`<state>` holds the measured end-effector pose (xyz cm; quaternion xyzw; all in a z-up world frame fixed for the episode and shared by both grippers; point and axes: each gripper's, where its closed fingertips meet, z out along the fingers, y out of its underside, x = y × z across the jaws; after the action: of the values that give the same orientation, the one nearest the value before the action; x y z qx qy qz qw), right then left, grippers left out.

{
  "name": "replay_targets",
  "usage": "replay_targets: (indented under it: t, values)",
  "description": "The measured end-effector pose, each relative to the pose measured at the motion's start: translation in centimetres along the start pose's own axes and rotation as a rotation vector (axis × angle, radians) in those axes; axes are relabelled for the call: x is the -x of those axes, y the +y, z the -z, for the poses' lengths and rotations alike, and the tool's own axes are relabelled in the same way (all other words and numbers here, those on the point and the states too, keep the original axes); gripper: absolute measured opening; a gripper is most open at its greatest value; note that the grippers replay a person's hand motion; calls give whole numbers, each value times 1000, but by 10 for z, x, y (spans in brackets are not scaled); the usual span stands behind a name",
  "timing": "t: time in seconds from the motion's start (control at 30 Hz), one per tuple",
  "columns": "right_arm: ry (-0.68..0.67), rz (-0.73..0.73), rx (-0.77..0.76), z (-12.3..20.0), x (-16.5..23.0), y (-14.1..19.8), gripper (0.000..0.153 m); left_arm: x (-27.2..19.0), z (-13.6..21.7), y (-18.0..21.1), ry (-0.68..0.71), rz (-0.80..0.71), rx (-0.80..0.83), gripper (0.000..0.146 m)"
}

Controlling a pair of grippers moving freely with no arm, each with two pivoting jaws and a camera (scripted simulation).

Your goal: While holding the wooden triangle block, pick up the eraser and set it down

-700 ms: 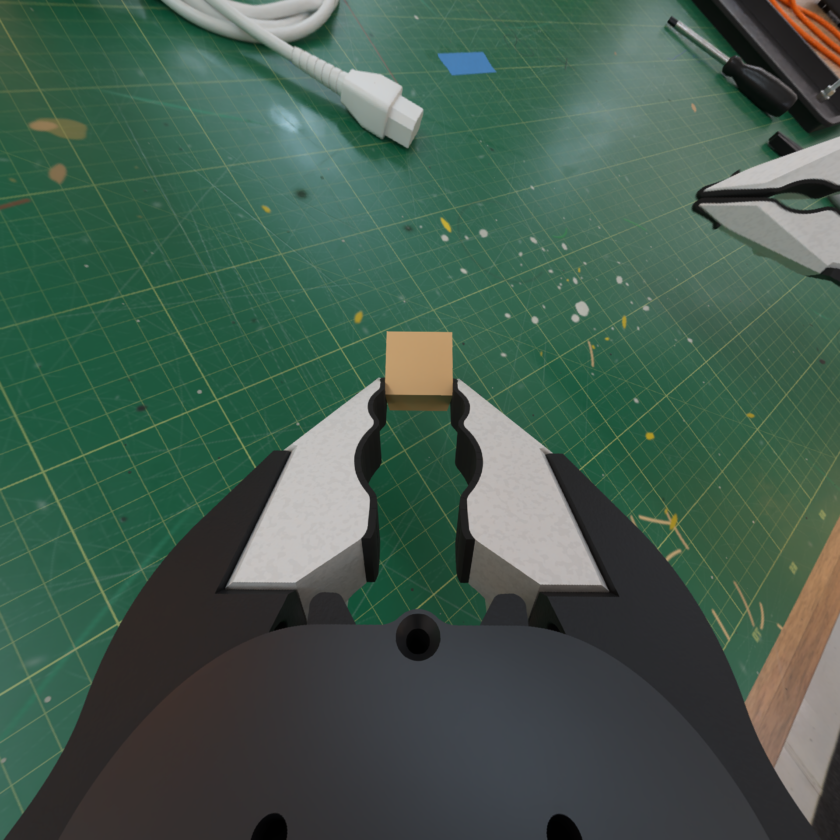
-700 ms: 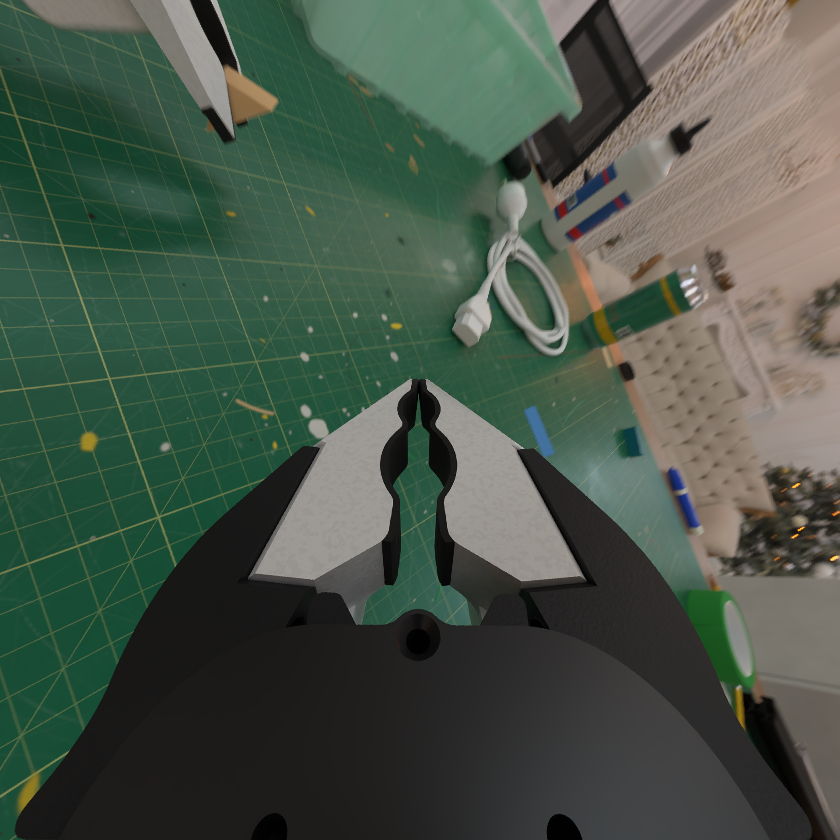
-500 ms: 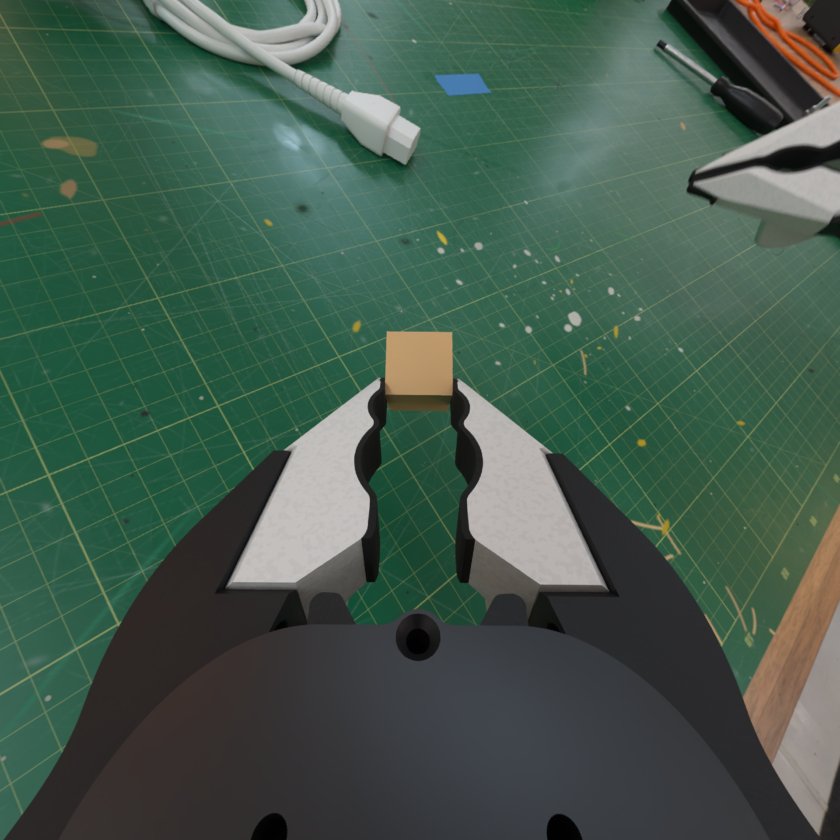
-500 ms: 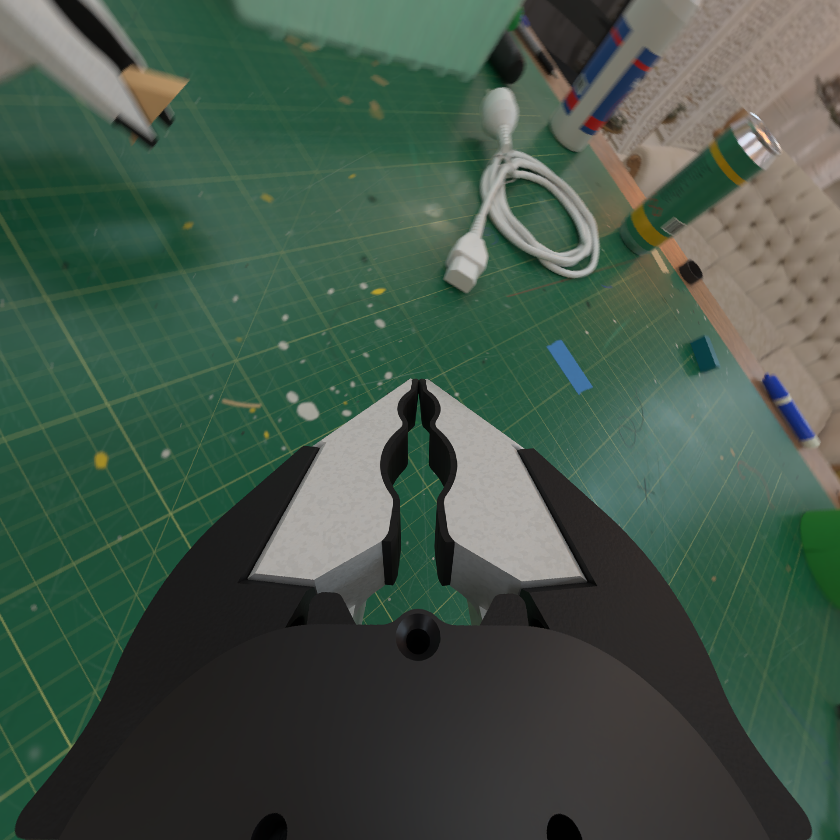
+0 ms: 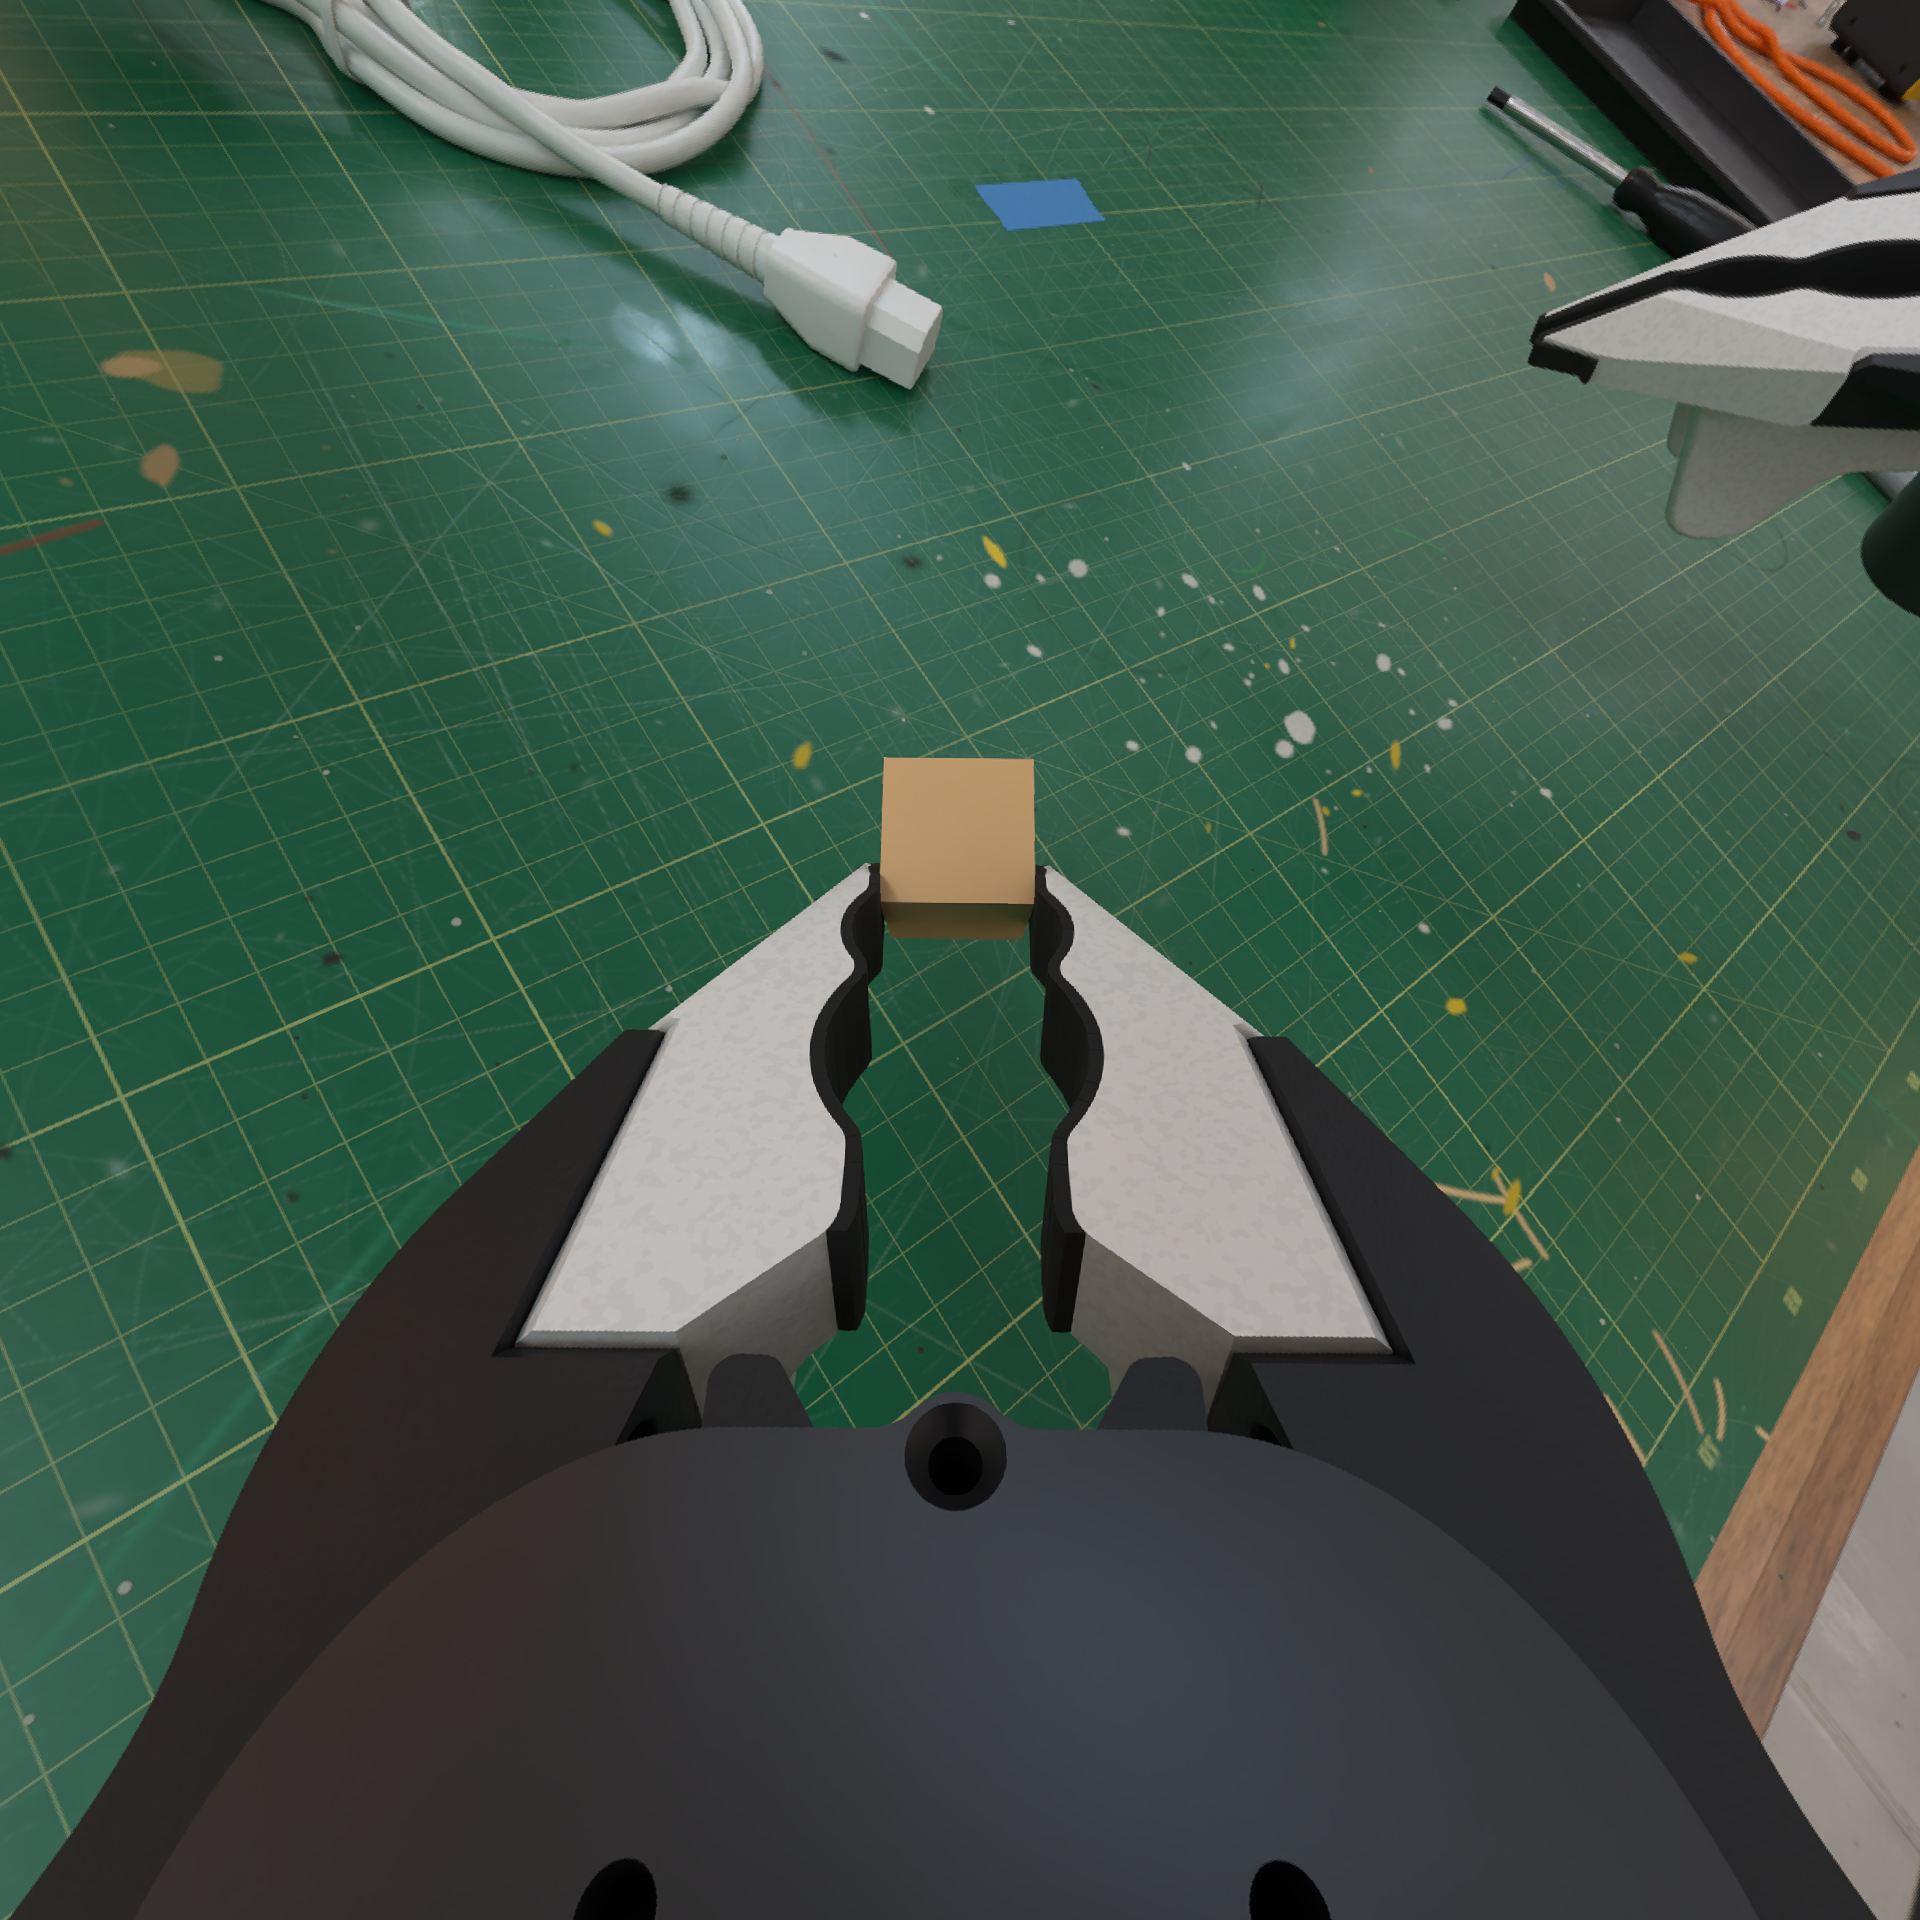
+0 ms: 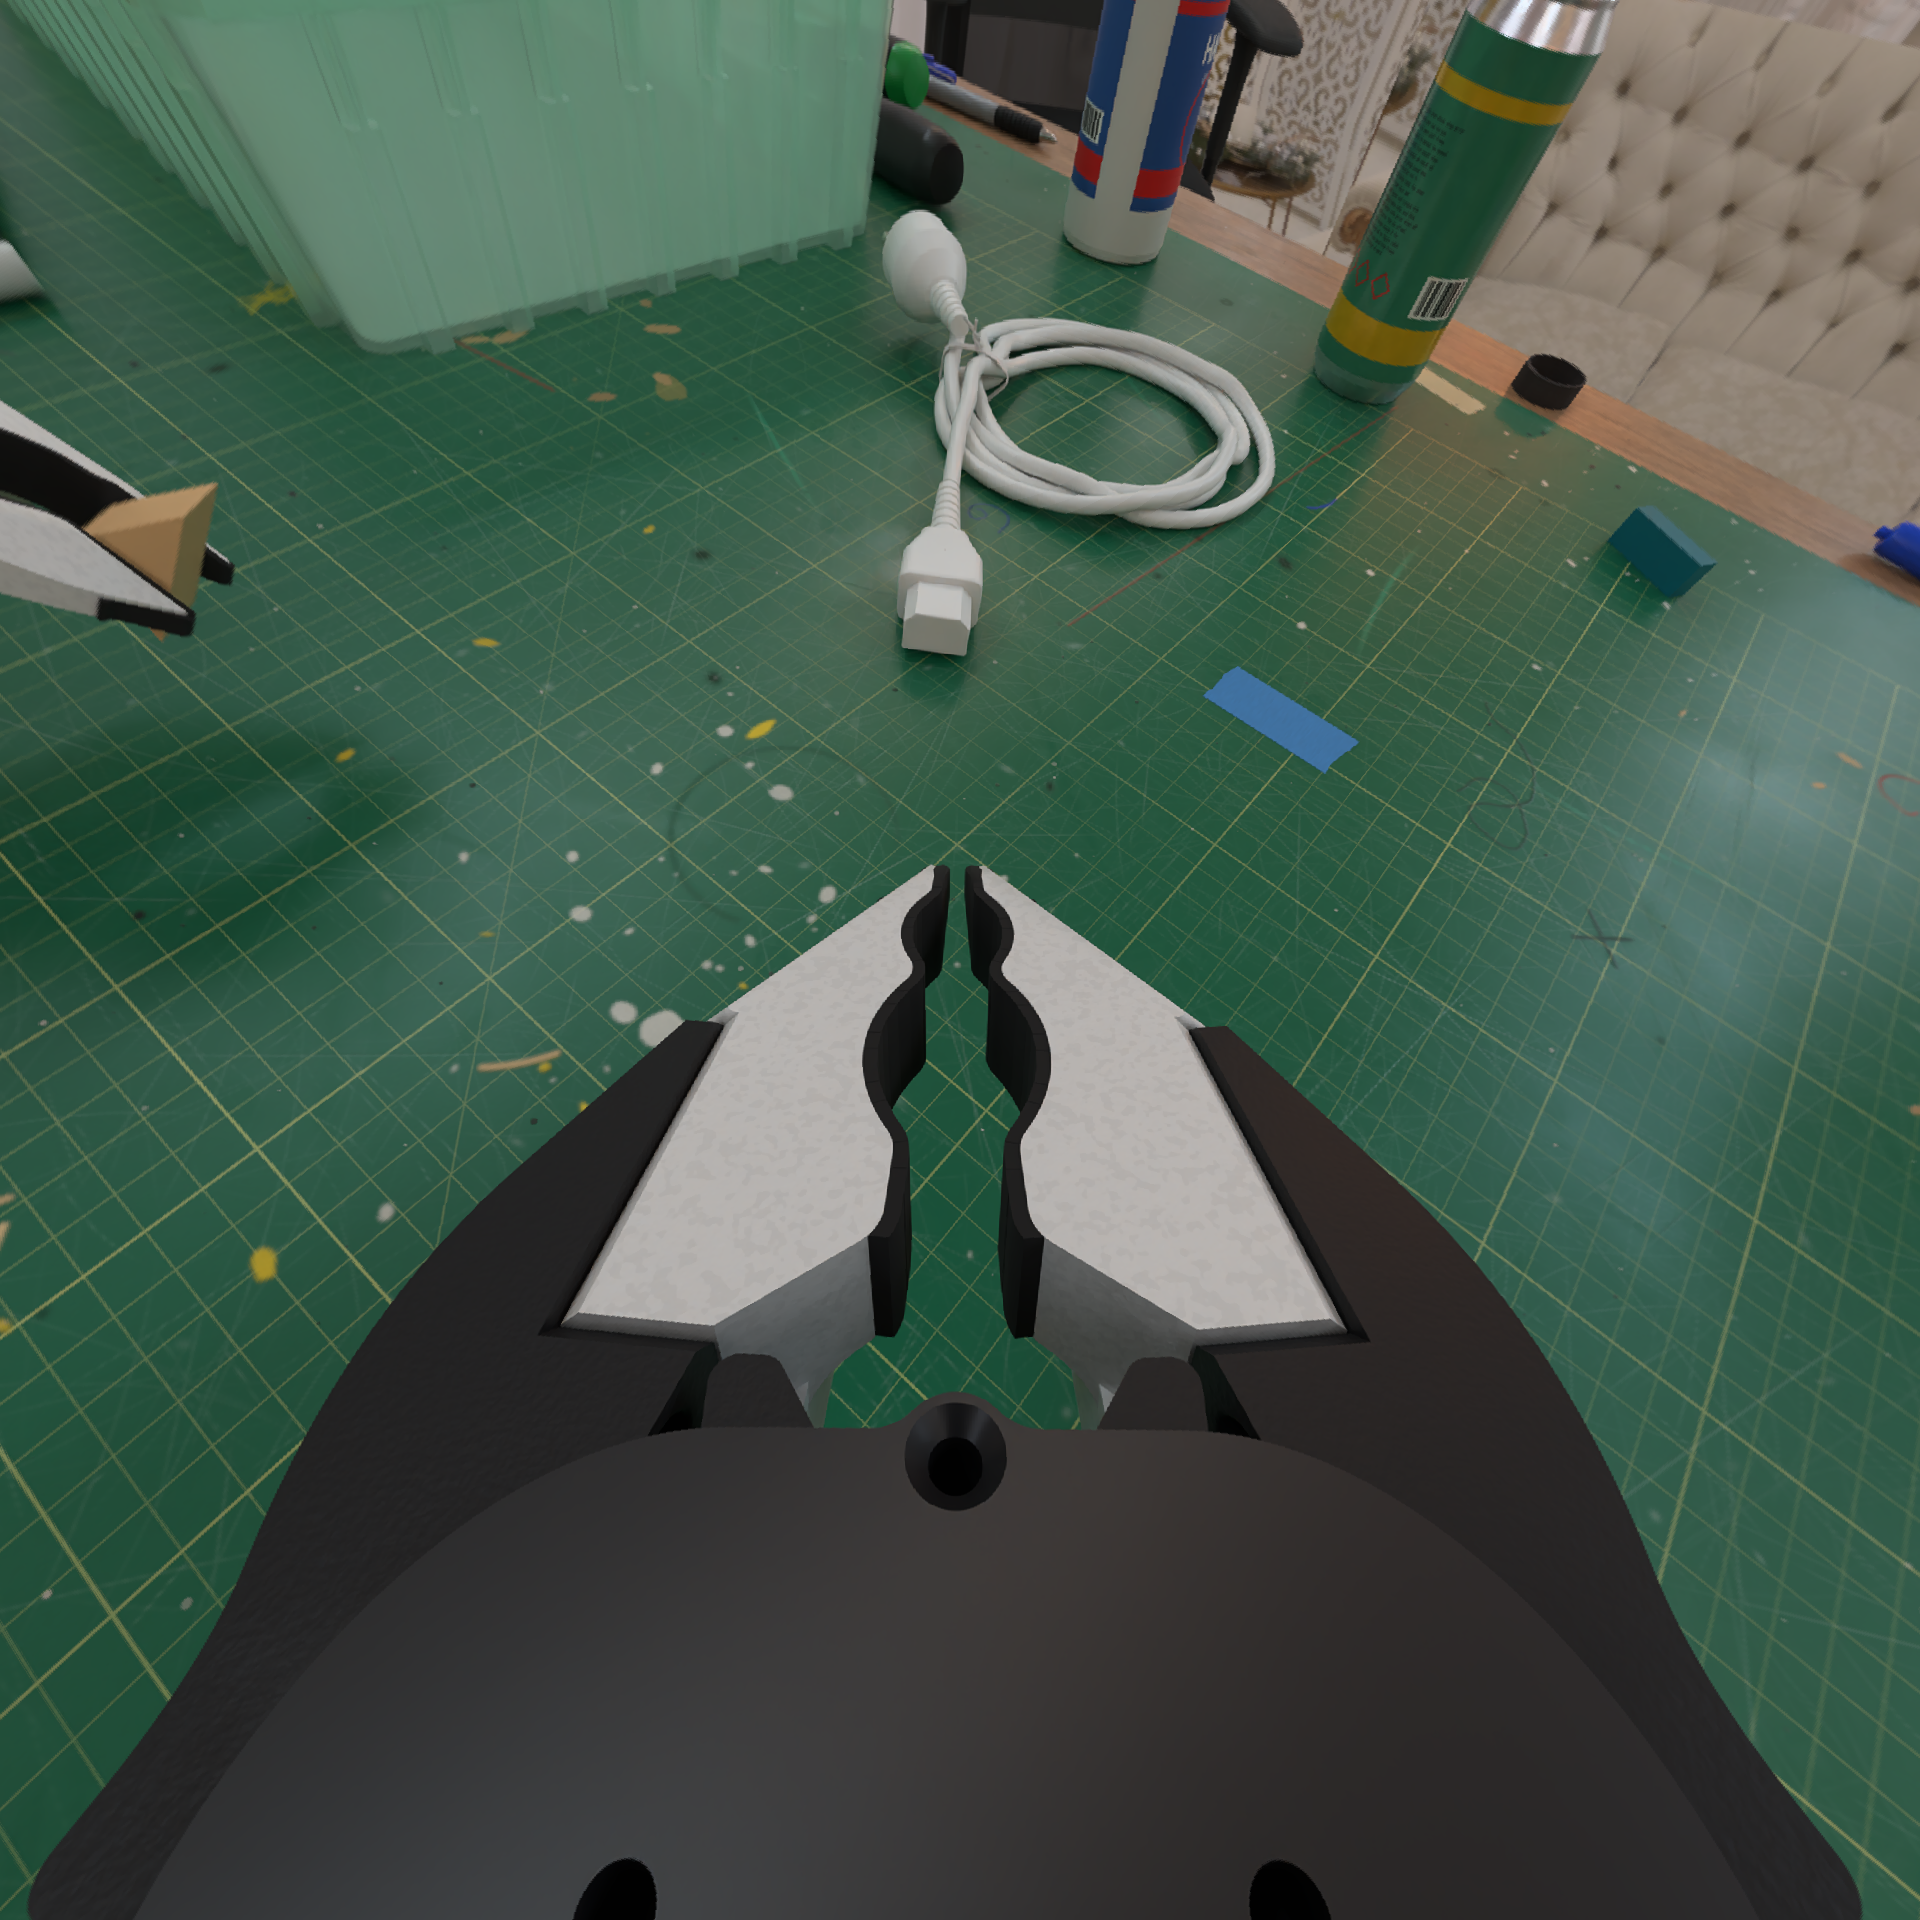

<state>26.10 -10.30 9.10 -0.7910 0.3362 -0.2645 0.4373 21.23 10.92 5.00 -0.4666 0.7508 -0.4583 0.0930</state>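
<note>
My left gripper [image 5: 957, 883] is shut on the wooden triangle block [image 5: 957, 836] and holds it above the green cutting mat [image 5: 416, 727]. The block also shows at the far left of the right wrist view [image 6: 156, 535], between the left gripper's tips [image 6: 177, 587]. My right gripper [image 6: 957, 878] is empty over the mat, its jaws nearly together with only a thin gap at the tips. It enters the left wrist view from the right [image 5: 1548, 348]. A small teal block, the eraser [image 6: 1660, 549], lies on the mat far right, well ahead of the right gripper.
A coiled white cable with plug [image 6: 940, 597] and a strip of blue tape [image 6: 1280, 717] lie ahead. A translucent green bin [image 6: 540, 156], a white bottle [image 6: 1132, 125] and a green can [image 6: 1444, 208] stand at the back. A screwdriver [image 5: 1621, 166] lies far right.
The right gripper has swung round and levelled, bringing the eraser and the table's back edge into view; its tips have parted slightly. The left gripper still holds the block and has barely shifted.
</note>
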Motion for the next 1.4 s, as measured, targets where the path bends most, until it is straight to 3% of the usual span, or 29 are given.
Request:
replay_targets:
  t: [0.37,0.6,0.8,0.97,1.03,1.1,1.17,1.27,1.4]
  values:
    - [-10,-13,1,-2,0,6,0,1,-1,2,-6,-10,11,27]
    - [-15,-18,24,-6,2,11,20,-1,-2,3,-3,-15,17,27]
    - [-19,-25,24,-6,3,9,21,-1,-3,4,-3,-20,23,27]
    - [-20,-55,-7,32,-18,-26,23,-6,-3,4,-5,-47,25,27]
    - [-75,-33,-12,66,-45,-41,25,-11,-1,2,-14,-77,16,27]
    - [-21,-19,4,90,-102,-54,28,-17,1,-2,-27,-116,-5,27]
    - [-60,-70,20,91,-156,-64,29,-22,0,-5,-40,-151,-29,27]
    - [-84,-128,160,52,-238,-55,42,-21,-1,-11,-80,-200,-78,27]
    - [-32,-274,163,-9,-332,-64,49,-12,7,-23,-132,-195,-170,27]
